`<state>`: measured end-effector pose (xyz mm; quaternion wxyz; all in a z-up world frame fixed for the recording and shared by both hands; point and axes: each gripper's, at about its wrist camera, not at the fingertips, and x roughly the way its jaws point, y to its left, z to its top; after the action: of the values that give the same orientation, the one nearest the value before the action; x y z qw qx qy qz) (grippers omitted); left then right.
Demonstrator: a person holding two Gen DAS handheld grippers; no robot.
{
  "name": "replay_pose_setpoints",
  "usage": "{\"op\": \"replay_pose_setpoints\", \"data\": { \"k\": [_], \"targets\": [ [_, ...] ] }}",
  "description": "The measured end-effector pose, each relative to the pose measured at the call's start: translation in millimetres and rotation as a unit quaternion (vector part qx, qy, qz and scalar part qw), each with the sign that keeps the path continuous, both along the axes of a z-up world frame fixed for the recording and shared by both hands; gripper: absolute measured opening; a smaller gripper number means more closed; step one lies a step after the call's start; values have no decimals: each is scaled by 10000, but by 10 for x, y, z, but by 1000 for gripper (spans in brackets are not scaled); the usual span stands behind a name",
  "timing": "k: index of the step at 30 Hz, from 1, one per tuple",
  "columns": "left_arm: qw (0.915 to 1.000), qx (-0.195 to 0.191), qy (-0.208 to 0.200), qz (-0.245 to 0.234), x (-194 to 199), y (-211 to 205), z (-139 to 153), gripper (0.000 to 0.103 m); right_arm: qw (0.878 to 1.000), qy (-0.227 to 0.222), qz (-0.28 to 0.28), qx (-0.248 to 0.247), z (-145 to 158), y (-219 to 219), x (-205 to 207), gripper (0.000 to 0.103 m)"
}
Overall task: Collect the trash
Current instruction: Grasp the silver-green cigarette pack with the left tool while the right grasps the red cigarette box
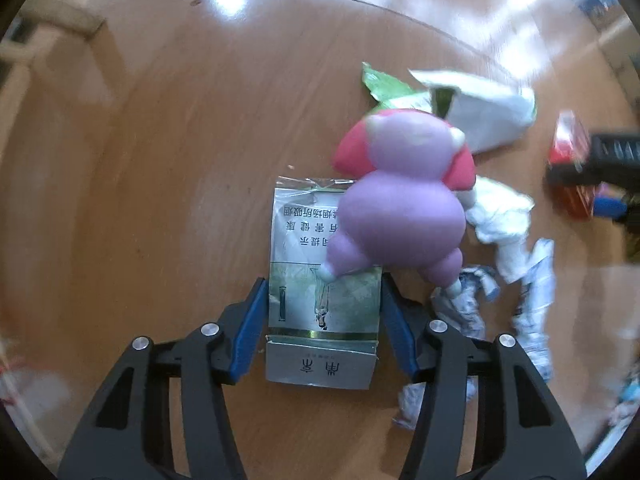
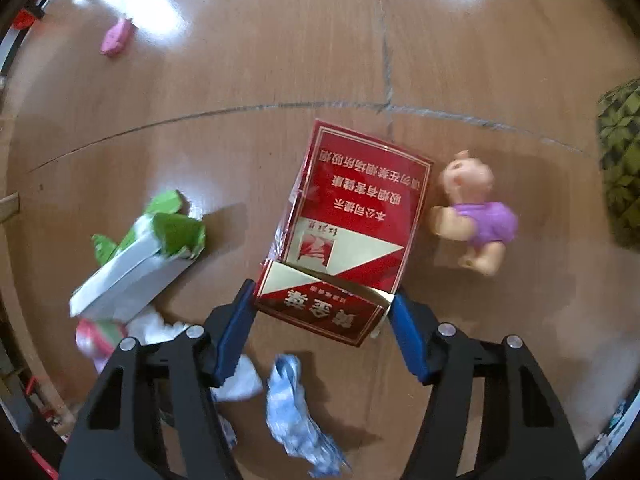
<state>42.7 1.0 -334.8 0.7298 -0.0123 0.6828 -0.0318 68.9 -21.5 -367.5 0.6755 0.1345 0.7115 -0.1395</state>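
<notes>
**Both grippers set on cigarette packs**

The grey pack (image 1: 324,300) lies flat on the wooden table (image 1: 160,160), its lid flap open toward the camera. The left gripper (image 1: 324,304) straddles it from above, a blue pad against each long side; the jaws stand about half open and appear to press the pack's edges, a fit suited to lifting it straight up. A purple toy (image 1: 400,208) stands over the pack's far end and hides part of it; I judge it may snag or tip when the pack rises.

The red pack (image 2: 352,232) lies at a slant, lid torn open, cellophane loose along one side. The right gripper (image 2: 322,316) brackets the lid end, pads at or touching its corners; firm contact cannot be told.

Around them: a green-and-white carton (image 2: 136,264), crumpled paper (image 2: 296,412) just below the red pack, a pig figure (image 2: 476,216) close beside it, a pink scrap (image 2: 116,38) well apart. These remain to be collected.
</notes>
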Motion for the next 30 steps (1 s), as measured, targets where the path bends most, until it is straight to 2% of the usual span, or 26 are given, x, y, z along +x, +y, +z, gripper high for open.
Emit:
{"op": "replay_pose_setpoints", "data": {
  "k": [4, 6, 9, 10, 13, 15, 19, 22, 24, 26, 27, 30],
  "targets": [
    [10000, 41, -62, 9, 86, 226, 293, 54, 9986, -248, 451, -131, 551, 71, 8, 63],
    [9992, 150, -257, -259, 161, 278, 599, 54, 9969, -396, 648, -188, 844, 155, 17, 63],
    [9965, 215, -536, -602, 231, 289, 1062, 54, 9925, -700, 980, -216, 1427, 271, -22, 63],
    [9952, 190, -647, -705, 251, 299, 1299, 54, 9905, -825, 1084, -206, 1645, 305, -49, 63],
    [9933, 111, -768, -858, 189, 209, 1823, 54, 9839, -1128, 1364, -255, 2268, 440, -206, 63],
    [9908, 115, -850, -1049, 179, 13, 2170, 54, 9806, -1305, 1450, -188, 2563, 447, -381, 63],
    [9875, -44, -898, -1293, 19, -18, 2831, 54, 9737, -1509, 1697, -170, 3191, 500, -585, 63],
    [9846, -87, -1108, -1349, -121, -105, 3185, 54, 9715, -1678, 1672, -20, 3436, 469, -724, 63],
    [9830, -243, -1366, -1200, -172, -127, 3365, 55, 9699, -1843, 1587, 44, 3475, 427, -810, 63],
    [9844, -632, -1383, -885, -151, -128, 3426, 55, 9708, -1909, 1442, 190, 3453, 453, -797, 63],
    [9846, -695, -1370, -831, -139, -148, 3426, 55, 9702, -1941, 1433, 233, 3437, 462, -794, 63],
    [9839, -470, -1444, -943, -150, -180, 3435, 55, 9685, -1967, 1524, 65, 3398, 514, -814, 63]
  ]
}}
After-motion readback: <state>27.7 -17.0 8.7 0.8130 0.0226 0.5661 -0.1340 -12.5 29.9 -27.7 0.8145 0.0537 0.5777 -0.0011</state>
